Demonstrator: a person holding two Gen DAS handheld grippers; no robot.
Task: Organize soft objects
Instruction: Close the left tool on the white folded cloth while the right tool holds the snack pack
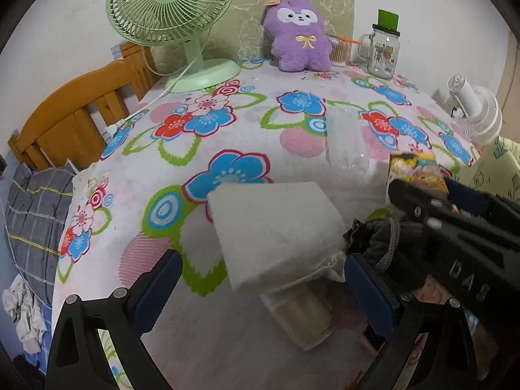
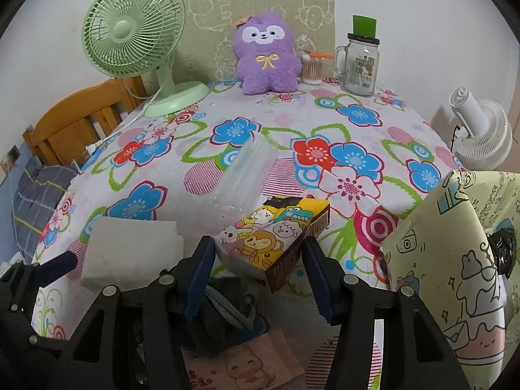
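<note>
A cartoon-printed tissue pack (image 2: 276, 237) hangs tilted just above the flowered tablecloth (image 2: 325, 123), with my right gripper (image 2: 258, 243) shut on its two ends. Left of it a white soft block (image 2: 130, 250) lies near the table's front edge. In the left wrist view this white block (image 1: 276, 227) sits between the wide-apart fingers of my left gripper (image 1: 261, 258). The right finger is at its corner and the left finger stands clear of it. A purple plush (image 2: 265, 55) sits upright against the back wall. A clear plastic pack (image 2: 243, 175) lies mid-table.
At the back stand a green fan (image 2: 133, 32), a glass jar mug (image 2: 359, 65) and a swab container (image 2: 312, 68). A dark grey cloth (image 2: 227, 305) and a pink cartoon bag (image 2: 247, 364) lie under my right gripper. A patterned cushion (image 2: 455, 260) and white fan (image 2: 481, 136) are right, a wooden bed frame (image 2: 74, 120) left.
</note>
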